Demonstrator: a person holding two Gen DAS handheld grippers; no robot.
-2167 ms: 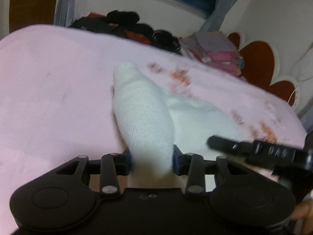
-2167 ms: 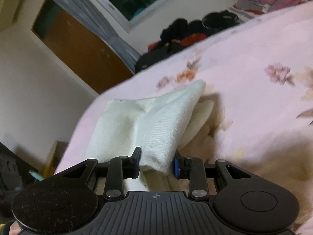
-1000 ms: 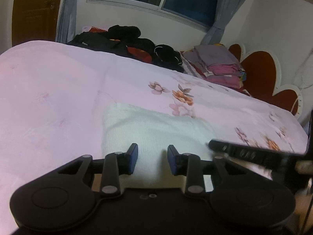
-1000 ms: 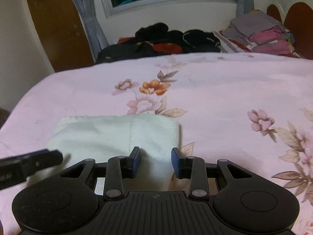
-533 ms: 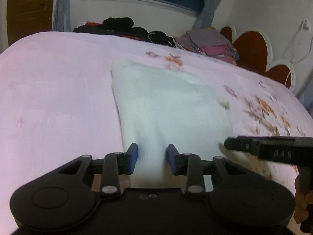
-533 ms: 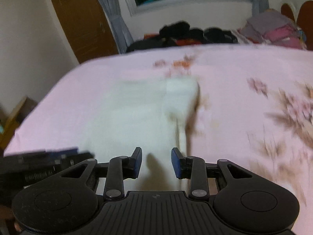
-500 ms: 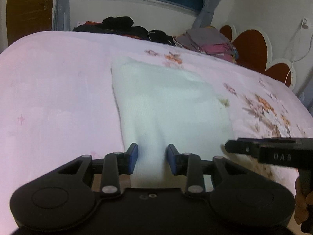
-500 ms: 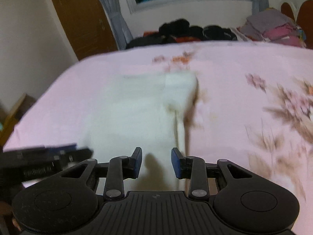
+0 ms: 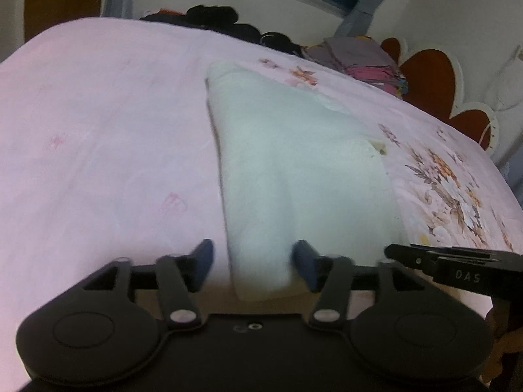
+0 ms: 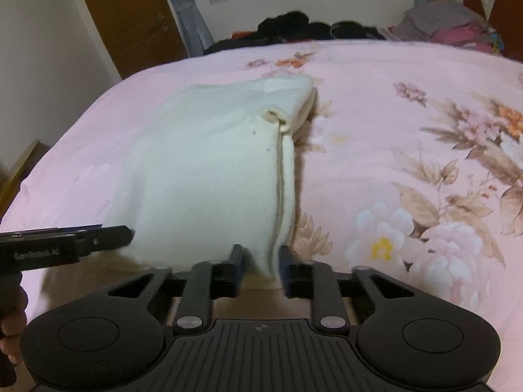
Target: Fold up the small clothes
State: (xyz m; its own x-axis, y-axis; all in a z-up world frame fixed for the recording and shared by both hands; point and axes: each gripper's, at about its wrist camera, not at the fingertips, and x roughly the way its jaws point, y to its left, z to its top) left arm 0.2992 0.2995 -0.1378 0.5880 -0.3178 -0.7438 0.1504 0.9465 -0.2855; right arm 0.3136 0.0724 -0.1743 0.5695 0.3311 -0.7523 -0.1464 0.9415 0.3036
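A small white knit garment (image 9: pixel 294 150) lies on the pink floral bedsheet (image 9: pixel 98 130), its near edge raised off the bed. My left gripper (image 9: pixel 253 261) has its jaws wide apart with the garment's near left corner hanging between them, the fingers not pressing it. My right gripper (image 10: pixel 261 269) has its jaws close together on the garment's (image 10: pixel 209 163) near right corner at the side seam. Each gripper also shows at the edge of the other's view.
A pile of dark clothes (image 10: pixel 304 29) and a stack of folded clothes (image 10: pixel 447 26) sit at the bed's far edge under the window. A red heart-shaped headboard (image 9: pixel 434 78) is on the right. A wooden door (image 10: pixel 130 16) stands at the far left.
Both grippers had released the folded garment and came back to its near edge. The right one has closed on the right corner and lifted it; the left jaws have spread wider.
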